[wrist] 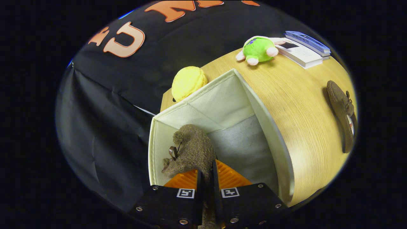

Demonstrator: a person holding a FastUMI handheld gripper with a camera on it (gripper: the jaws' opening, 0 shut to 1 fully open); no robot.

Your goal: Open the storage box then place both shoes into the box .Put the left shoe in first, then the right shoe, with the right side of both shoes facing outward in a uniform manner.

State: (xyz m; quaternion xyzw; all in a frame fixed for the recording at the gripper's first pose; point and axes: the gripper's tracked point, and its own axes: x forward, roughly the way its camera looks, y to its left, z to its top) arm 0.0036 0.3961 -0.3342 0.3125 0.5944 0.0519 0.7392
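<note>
My gripper (206, 173) is shut on a brown fuzzy shoe (190, 151), both fingers pressing on its edge. I hold the shoe over the open mouth of the cream fabric storage box (270, 127), close to the box's left wall. The box's grey floor shows beside the shoe. A second brown shoe (341, 111) with a small bow lies on the wooden table (302, 105), well to the right of the box.
A yellow round plush (188, 82) rests just behind the box. A green plush toy (258, 50) and a stack of books (302, 49) sit at the table's far side. Black cloth hangs behind and left of the table.
</note>
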